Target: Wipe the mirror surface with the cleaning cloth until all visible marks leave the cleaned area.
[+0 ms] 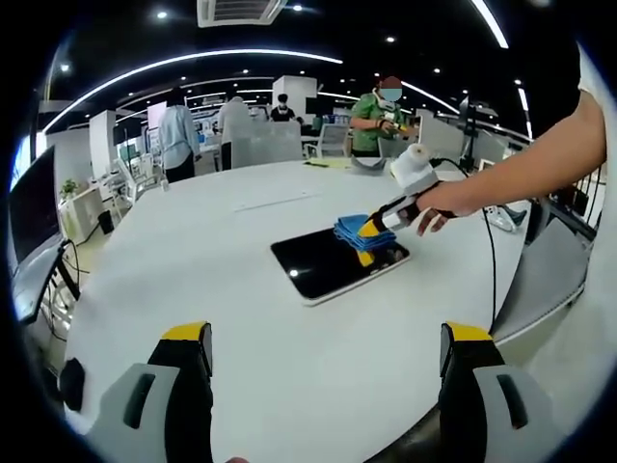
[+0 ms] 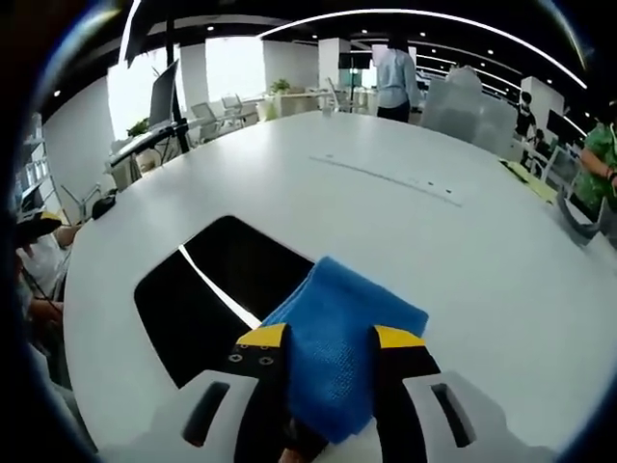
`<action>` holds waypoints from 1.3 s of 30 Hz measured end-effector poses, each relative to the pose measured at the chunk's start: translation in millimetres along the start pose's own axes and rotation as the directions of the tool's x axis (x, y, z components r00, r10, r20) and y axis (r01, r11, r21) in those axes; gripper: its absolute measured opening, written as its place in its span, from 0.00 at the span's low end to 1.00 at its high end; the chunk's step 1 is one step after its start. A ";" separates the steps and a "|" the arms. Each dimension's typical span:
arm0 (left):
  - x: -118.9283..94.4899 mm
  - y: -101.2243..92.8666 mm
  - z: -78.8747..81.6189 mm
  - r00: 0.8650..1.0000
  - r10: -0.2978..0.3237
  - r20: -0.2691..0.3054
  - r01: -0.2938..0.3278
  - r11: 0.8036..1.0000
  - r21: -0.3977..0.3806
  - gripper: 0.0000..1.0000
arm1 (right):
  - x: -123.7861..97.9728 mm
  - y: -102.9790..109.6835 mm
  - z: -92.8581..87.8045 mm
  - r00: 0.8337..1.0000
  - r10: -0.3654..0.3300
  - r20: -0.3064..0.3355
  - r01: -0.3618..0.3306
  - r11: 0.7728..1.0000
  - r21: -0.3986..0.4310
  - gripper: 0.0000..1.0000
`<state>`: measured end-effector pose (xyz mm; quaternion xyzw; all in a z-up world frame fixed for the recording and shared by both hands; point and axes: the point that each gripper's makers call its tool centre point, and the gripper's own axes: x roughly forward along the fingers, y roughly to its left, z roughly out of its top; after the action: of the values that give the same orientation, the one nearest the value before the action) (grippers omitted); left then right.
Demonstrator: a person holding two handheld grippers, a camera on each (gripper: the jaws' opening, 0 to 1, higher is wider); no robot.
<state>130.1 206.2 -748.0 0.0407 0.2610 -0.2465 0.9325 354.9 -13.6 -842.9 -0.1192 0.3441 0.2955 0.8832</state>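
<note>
A dark rectangular mirror (image 1: pixel 326 264) with a white rim lies flat on the white table (image 1: pixel 231 280). In the left gripper view my right gripper (image 1: pixel 369 241) comes in from the right, shut on a blue cleaning cloth (image 1: pixel 359 231) that rests on the mirror's far right corner. My left gripper (image 1: pixel 328 357) hangs open over the table's near edge, well short of the mirror, holding nothing. In the right gripper view the blue cloth (image 2: pixel 337 342) sits pinched between my yellow-tipped jaws, my right gripper (image 2: pixel 331 347) at its near end, its front over the mirror (image 2: pixel 217 299), which reflects a ceiling light strip.
A black cable (image 1: pixel 490 260) runs across the table's right side. A monitor (image 1: pixel 34 207) stands at the left. Several people stand beyond the table's far end, one in green (image 1: pixel 378 116). A long seam (image 2: pixel 390 178) crosses the table's middle.
</note>
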 end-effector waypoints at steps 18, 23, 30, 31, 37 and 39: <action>-1.0 6.7 -2.4 1.000 0.009 0.003 -0.009 1.000 -0.015 0.99 | 4.0 6.7 6.5 0.999 0.037 0.025 -0.037 0.999 0.000 0.31; -1.5 9.2 -3.2 1.000 0.014 0.005 -0.014 1.000 -0.019 0.99 | 9.7 3.7 7.8 0.999 0.035 0.021 -0.035 0.999 -0.002 0.31; -1.2 10.5 -2.2 1.000 0.016 0.010 -0.015 1.000 -0.022 0.99 | 13.1 8.7 10.6 0.999 0.036 0.015 -0.036 0.999 -0.003 0.31; -1.1 10.7 -2.3 1.000 0.015 0.010 -0.015 1.000 -0.023 0.99 | 13.7 9.9 11.2 0.999 0.036 0.014 -0.036 0.999 -0.004 0.31; -2.2 11.8 -2.8 1.000 0.017 0.009 -0.017 1.000 -0.020 0.99 | 19.1 8.3 12.3 0.999 0.039 0.009 -0.039 0.999 -0.008 0.31; -3.0 12.6 -3.0 1.000 0.018 0.010 -0.018 1.000 -0.019 0.99 | 19.1 11.2 13.3 0.999 0.039 0.008 -0.039 0.999 -0.008 0.31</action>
<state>132.5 219.2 -749.7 0.0330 0.2583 -0.2356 0.9363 366.6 9.2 -846.2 -0.1146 0.3415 0.3146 0.8782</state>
